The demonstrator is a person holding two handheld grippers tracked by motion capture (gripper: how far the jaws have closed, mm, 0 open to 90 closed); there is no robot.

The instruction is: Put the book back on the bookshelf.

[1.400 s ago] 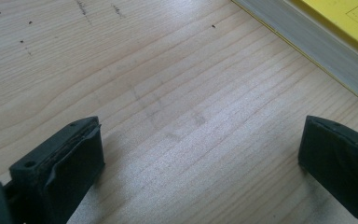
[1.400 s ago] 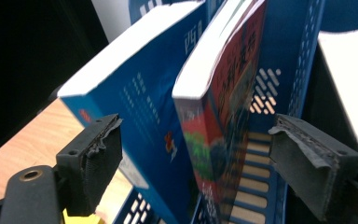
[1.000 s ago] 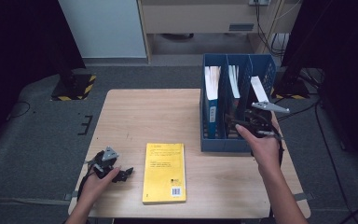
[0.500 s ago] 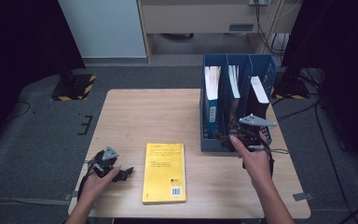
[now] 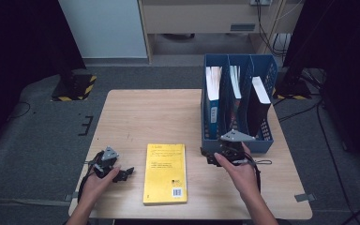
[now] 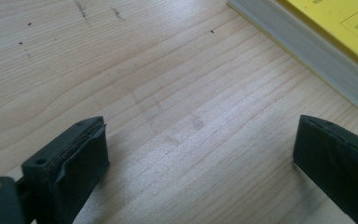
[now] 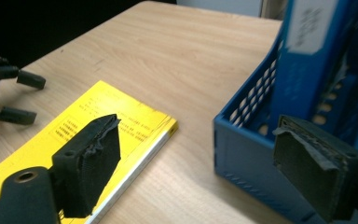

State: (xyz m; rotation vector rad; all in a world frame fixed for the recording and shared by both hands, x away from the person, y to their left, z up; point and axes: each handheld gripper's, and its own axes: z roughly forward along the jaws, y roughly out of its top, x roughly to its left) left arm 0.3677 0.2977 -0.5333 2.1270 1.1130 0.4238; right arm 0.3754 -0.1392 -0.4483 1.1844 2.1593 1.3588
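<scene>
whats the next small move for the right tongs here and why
Probably carry the right tongs left and down to the flat yellow paperback book. They stand open and empty beside the blue plastic file rack, and the book lies untouched on the wooden table.

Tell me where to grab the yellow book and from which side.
Grip the yellow book at its long right edge, coming from the right gripper side. It lies flat, so a jaw probably must slip under; that edge is bare and nearest the open jaws.

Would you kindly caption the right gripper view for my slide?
Open right gripper above the table, between yellow book and blue file rack.
</scene>
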